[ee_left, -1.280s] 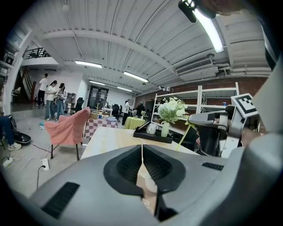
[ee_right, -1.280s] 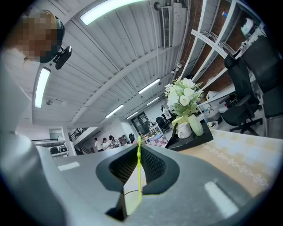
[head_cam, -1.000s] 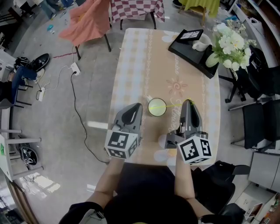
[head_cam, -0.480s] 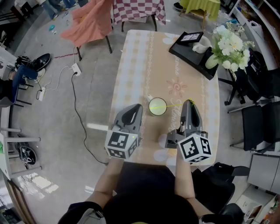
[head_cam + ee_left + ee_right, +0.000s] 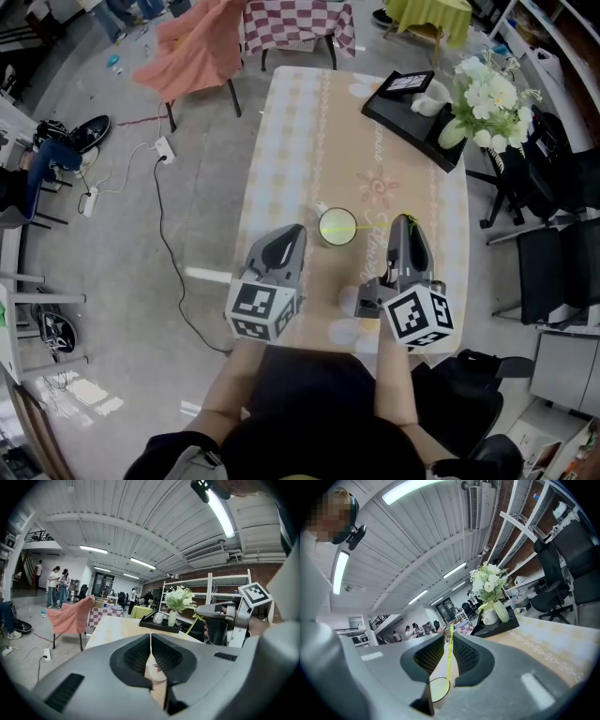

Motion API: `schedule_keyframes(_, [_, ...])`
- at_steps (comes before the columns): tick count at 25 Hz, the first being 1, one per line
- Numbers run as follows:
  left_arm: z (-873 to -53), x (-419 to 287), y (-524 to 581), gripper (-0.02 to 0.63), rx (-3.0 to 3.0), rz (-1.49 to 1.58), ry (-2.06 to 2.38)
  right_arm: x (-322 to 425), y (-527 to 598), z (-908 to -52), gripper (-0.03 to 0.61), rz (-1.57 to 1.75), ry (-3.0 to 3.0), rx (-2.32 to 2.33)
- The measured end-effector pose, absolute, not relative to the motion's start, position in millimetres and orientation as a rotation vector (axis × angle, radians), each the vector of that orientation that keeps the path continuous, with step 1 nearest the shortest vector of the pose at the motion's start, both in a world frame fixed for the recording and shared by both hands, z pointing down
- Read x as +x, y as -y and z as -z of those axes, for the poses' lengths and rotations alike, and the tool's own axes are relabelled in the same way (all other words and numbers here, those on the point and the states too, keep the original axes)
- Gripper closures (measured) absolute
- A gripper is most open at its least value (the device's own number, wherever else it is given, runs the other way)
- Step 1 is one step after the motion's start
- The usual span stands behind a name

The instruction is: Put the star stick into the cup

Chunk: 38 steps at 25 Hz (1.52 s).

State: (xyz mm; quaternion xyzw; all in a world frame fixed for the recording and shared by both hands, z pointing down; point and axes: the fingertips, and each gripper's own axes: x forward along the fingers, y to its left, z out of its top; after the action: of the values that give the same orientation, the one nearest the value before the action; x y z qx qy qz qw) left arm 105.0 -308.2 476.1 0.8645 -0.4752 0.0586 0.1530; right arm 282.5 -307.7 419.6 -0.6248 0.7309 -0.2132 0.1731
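Note:
A white cup (image 5: 337, 228) with a yellow-green inside stands in the middle of the beige table (image 5: 300, 122). My right gripper (image 5: 404, 222) is just right of it, shut on the thin yellow-green star stick (image 5: 371, 225). The stick slants from the jaws toward the cup's rim. In the right gripper view the stick (image 5: 450, 654) runs between the closed jaws down to the cup (image 5: 435, 689). In the left gripper view the stick's star end (image 5: 196, 618) shows at the right gripper's tip. My left gripper (image 5: 297, 229), left of the cup, is shut with nothing between its jaws (image 5: 150, 638).
A black tray (image 5: 412, 105) holding a white pot and a vase of white flowers (image 5: 491, 86) sits at the table's far right corner. A chair draped in salmon cloth (image 5: 192, 47) stands at the far left. Black office chairs (image 5: 553, 272) stand right of the table.

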Motion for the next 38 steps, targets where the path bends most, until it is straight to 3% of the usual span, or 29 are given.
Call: schedule_keyframes(38, [-464.7, 116.4, 279.7, 0.598, 2.553, -0.136, 1.319, 265.9, 259.9, -437.2, 0.511, 0.576, -2.165, -1.822])
